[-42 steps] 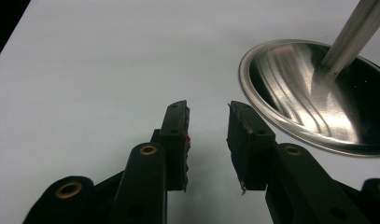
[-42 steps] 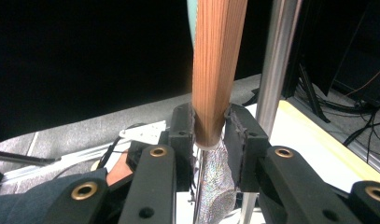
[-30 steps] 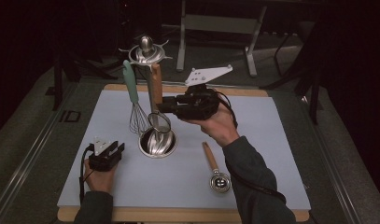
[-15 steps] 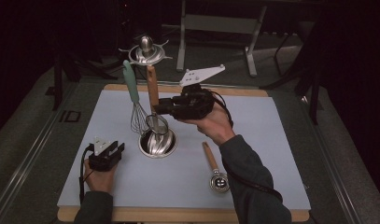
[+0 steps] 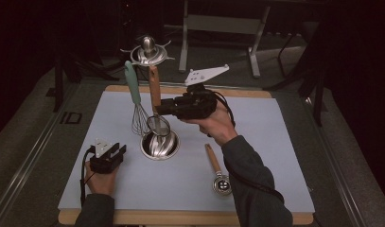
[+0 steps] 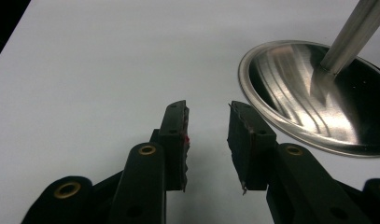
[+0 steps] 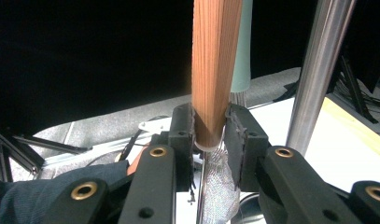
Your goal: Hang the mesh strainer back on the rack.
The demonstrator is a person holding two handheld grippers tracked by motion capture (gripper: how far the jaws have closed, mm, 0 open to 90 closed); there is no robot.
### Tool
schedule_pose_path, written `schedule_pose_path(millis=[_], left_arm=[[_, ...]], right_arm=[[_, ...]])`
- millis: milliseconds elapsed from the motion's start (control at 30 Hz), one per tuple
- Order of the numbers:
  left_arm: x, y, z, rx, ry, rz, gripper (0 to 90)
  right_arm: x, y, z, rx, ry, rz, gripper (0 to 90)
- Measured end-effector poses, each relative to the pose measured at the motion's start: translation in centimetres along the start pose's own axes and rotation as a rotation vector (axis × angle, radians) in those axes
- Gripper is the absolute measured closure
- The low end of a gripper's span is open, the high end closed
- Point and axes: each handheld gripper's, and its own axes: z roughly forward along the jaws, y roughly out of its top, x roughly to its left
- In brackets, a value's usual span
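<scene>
A strainer with a wooden handle [image 5: 154, 87] stands upright beside a steel rack whose round base [image 5: 159, 146] rests on the mat. My right gripper [image 5: 160, 109] is shut on that handle low down, just above the mesh bowl [image 5: 158, 126]. In the right gripper view the pads [image 7: 236, 135] press on the wooden handle [image 7: 215, 70], with the mesh [image 7: 219, 186] below them. A whisk with a teal handle [image 5: 132, 87] hangs from the rack's top ring [image 5: 147, 51]. My left gripper [image 5: 119, 151] rests on the mat left of the base, open [image 6: 207, 126] with nothing between its fingers.
A second wooden-handled utensil [image 5: 217, 169] lies on the white mat [image 5: 275, 142] to the right of the base. The rack's pole [image 7: 318, 70] rises just right of the held handle. The base's rim [image 6: 271, 121] lies close to my left gripper.
My right gripper has shifted a little to the left with the strainer, closer to the rack's pole. The left gripper has not moved.
</scene>
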Motion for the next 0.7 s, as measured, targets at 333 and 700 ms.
schedule_pose_path(millis=[333, 700], left_arm=[[0.0, 0.0, 0.0, -0.002, 0.001, 0.001, 67.7], [-0.3, 0.0, 0.0, -0.002, -0.004, 0.006, 67.2]], right_arm=[[-0.5, -0.5, -0.5, -0.015, 0.034, 0.01, 72.7], [-2.0, -0.8, -1.8, -0.085, -0.005, 0.091, 85.8]])
